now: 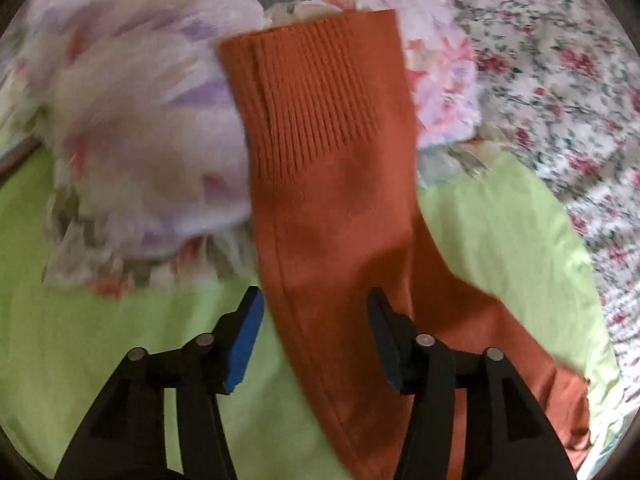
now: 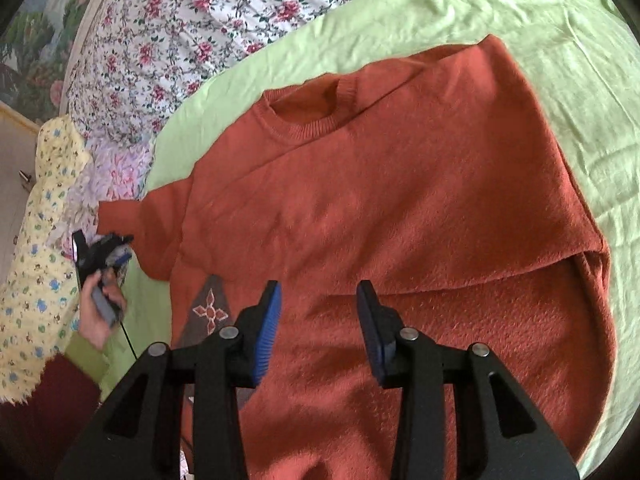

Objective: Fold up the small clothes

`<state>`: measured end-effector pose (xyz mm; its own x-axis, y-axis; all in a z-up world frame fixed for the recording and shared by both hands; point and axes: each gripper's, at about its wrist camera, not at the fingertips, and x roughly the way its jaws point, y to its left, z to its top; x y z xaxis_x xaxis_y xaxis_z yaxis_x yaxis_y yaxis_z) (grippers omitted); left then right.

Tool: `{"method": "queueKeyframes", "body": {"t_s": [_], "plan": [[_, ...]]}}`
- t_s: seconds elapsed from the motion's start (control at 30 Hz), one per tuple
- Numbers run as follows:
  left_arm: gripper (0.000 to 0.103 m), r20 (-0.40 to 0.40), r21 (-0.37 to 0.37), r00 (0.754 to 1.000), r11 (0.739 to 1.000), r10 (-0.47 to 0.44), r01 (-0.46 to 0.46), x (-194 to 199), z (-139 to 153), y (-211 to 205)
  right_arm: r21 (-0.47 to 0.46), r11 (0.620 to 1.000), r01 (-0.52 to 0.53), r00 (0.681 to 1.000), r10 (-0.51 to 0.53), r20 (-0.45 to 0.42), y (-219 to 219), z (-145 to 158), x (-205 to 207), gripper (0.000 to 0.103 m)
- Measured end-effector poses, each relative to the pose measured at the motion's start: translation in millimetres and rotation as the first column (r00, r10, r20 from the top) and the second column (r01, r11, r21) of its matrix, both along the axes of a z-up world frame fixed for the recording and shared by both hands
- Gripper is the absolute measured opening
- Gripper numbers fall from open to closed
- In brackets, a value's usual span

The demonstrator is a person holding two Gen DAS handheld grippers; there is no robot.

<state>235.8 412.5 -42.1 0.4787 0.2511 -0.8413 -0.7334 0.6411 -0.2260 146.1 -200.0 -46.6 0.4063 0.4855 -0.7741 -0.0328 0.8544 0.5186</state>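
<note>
The orange sweater (image 2: 400, 220) lies flat on the green sheet (image 2: 540, 40), sleeve (image 1: 320, 140) toward 12 o'clock. Left gripper (image 1: 316, 344) and right gripper (image 2: 318, 332) are half open, holding nothing. The loose sleeve could bunch up.

Light green sheet (image 2: 520, 32), rose-print white bedspread (image 2: 208, 4), yellow patterned cloth (image 2: 44, 208), lilac floral fabric (image 1: 132, 120)

right gripper (image 2: 318, 330): black arms, blue ribbed pads, silver screws | beside it: dark red sleeve (image 2: 48, 412), green cuff (image 2: 86, 354)
</note>
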Motion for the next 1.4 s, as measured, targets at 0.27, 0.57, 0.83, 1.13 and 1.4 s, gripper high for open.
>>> {"method": "queueKeyframes", "body": {"t_s": [0.27, 0.57, 0.83, 1.13, 1.4], "plan": [[0.009, 0.042, 0.031, 0.997, 0.997, 0.065, -0.066, 15.0, 8.0, 38.9, -0.015, 1.000, 0.006, 0.999, -0.006, -0.039, 1.4, -7.0, -6.3, 0.040], [0.005, 0.163, 0.169, 0.966, 0.970, -0.200, 0.173, 20.6, 65.5, -40.6, 0.003, 0.999, 0.037, 0.999, -0.036, -0.024, -3.2, -8.9, -7.3, 0.040], [0.005, 0.292, 0.169, 0.856, 0.904, -0.427, 0.393, 14.8, 102.9, -167.6, 0.032, 0.997, 0.075, 0.997, -0.075, -0.010, -10.2, -4.6, -14.1, 0.040], [0.005, 0.223, 0.168, 0.641, 0.676, -0.735, 0.717, 8.0, 83.1, -369.8, 0.080, 0.985, 0.154, 0.988, -0.154, -0.005, -44.1, -2.1, -26.2, 0.040], [0.006, 0.099, 0.168, 0.483, 0.493, -0.870, 0.853, 21.2, 32.4, -489.7, 0.100, 0.963, 0.252, 0.968, -0.253, -0.003, -85.7, -10.8, -33.4, 0.040]]}}
